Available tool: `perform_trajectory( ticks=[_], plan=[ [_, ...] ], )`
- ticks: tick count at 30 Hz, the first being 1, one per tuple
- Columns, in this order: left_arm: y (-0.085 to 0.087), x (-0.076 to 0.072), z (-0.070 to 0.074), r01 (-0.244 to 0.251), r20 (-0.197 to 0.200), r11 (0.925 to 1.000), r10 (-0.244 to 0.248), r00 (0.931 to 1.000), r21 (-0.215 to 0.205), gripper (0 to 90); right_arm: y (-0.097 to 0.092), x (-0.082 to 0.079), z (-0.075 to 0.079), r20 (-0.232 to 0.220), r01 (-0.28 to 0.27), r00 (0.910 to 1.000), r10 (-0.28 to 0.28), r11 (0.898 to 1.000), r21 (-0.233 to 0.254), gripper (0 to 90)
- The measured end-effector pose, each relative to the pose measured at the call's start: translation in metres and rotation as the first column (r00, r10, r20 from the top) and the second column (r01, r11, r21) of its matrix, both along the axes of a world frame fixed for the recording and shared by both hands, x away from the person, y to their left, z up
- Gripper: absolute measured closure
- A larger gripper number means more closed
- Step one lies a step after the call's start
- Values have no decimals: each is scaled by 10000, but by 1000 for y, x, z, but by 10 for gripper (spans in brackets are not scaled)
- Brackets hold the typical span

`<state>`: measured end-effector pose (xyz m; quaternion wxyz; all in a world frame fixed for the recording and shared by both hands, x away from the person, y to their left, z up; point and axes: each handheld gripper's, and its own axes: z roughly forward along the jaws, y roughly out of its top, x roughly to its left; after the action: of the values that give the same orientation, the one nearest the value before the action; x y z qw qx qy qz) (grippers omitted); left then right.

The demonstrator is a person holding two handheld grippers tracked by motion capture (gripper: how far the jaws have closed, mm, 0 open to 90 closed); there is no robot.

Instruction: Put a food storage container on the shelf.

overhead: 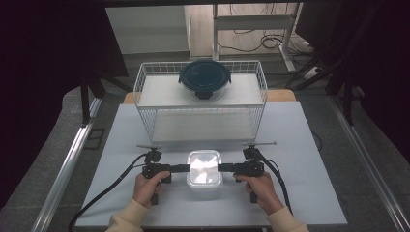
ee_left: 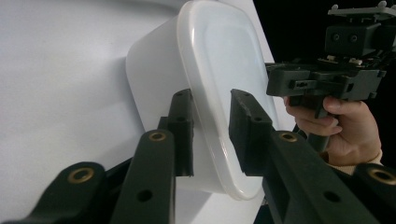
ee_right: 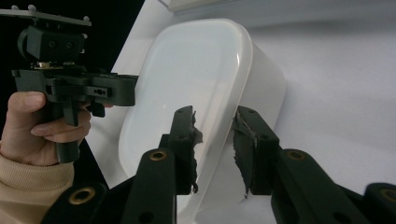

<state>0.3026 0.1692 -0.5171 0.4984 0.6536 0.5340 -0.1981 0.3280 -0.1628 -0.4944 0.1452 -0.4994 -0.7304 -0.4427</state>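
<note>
Flanking the white translucent lidded plastic box (overhead: 204,168), the left gripper (overhead: 184,167) and right gripper (overhead: 224,167) straddle its opposite rims, jaws part-open, neither visibly clamped.

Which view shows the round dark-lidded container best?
The high view: the round dark-lidded container sits on the upper shelf of the white wire rack, seen from above with a latch toward the camera. The two gripper views look at the white lidded box instead.

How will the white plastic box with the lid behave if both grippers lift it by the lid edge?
The white box looks like thin, glossy plastic, so probably light and somewhat slippery. Each gripper's jaws straddle only the lid rim, so it may flex or pop off.
</note>
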Motion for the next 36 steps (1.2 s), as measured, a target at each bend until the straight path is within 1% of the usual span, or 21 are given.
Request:
perform_trajectory(
  ticks=[4,7,8,11,14,16,22,24,27,31,33,34,36],
  plan=[
    [2,-3,6,58,268,9997,-52,9996,-248,774,-2,-3,5,299,4,9996,-5,10000,34,737],
    [3,-4,9,64,440,9997,-53,9990,-245,808,-3,-6,11,670,9,9978,-4,10000,-71,770],
    [3,-5,9,62,527,9998,-51,9986,-210,807,-3,-6,12,734,-28,9973,33,10000,-74,778],
    [3,-7,11,32,611,9999,-24,9981,-130,801,-2,-8,15,958,-125,9953,142,9998,-179,782],
    [4,-8,14,38,739,9998,-25,9973,-175,800,-2,-8,18,1168,-247,9928,261,9996,-136,784],
    [5,-10,19,39,901,9999,-24,9959,-166,801,-2,-9,22,1258,-311,9915,317,9995,-69,784],
    [9,-16,38,105,1495,9998,-78,9887,-174,801,-1,-14,39,1807,-501,9824,476,9987,90,785],
    [9,-18,45,91,1737,9999,-74,9848,-89,802,-1,-16,46,1998,-593,9783,558,9982,118,786],
    [9,-19,54,64,1974,10000,-61,9803,-9,803,0,-17,55,2288,-678,9714,639,9977,91,786],
    [12,-17,64,48,2143,9999,-19,9768,-129,801,1,-16,68,2568,-791,9637,732,9968,129,785],
    [13,-15,72,32,2279,10000,-12,9737,-84,802,2,-14,73,2728,-808,9594,719,9965,216,786],
    [14,-14,78,3,2365,10000,8,9716,-44,801,2,-14,76,2756,-808,9586,713,9964,235,786],
    [15,-12,89,-13,2551,10000,6,9669,25,802,4,-12,85,2931,-824,9535,698,9961,308,785]
  ],
)
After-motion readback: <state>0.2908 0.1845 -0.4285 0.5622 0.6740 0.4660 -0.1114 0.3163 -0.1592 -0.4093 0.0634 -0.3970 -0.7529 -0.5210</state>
